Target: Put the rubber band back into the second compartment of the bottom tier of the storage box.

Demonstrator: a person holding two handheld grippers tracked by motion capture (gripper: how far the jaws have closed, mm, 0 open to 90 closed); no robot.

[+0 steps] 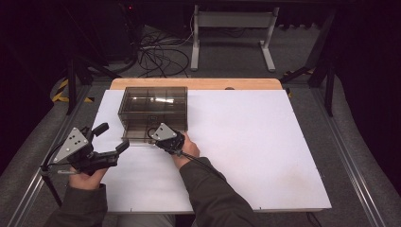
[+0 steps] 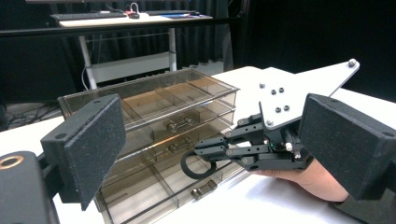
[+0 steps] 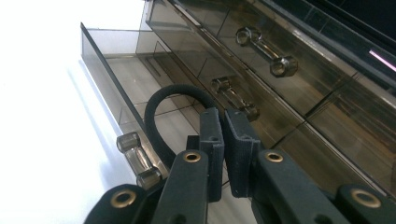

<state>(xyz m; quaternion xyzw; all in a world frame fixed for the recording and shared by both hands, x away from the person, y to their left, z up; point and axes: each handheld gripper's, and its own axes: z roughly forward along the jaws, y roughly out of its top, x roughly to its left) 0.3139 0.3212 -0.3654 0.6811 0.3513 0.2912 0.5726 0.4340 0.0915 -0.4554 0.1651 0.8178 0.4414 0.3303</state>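
Observation:
A smoky clear drawer box (image 1: 152, 106) stands at the back left of the white mat, its bottom drawer (image 1: 135, 133) pulled out toward me. My right gripper (image 1: 152, 134) hovers over that open drawer, shut on a black elastic loop (image 3: 177, 91). The loop (image 2: 183, 165) curls out from the pinched pads above the drawer floor (image 3: 140, 79), near its clear handle (image 3: 135, 158). The two upper drawers are shut. My left gripper (image 1: 112, 137) is held off to the left of the box near the mat's edge, open, with nothing between its pads (image 2: 88, 144).
The white mat (image 1: 255, 142) covers a wooden table (image 1: 198, 83), with wide bare room to the right of the box. Beyond the table's far edge are a white desk frame (image 1: 231, 28) and cables on the floor (image 1: 161, 56).

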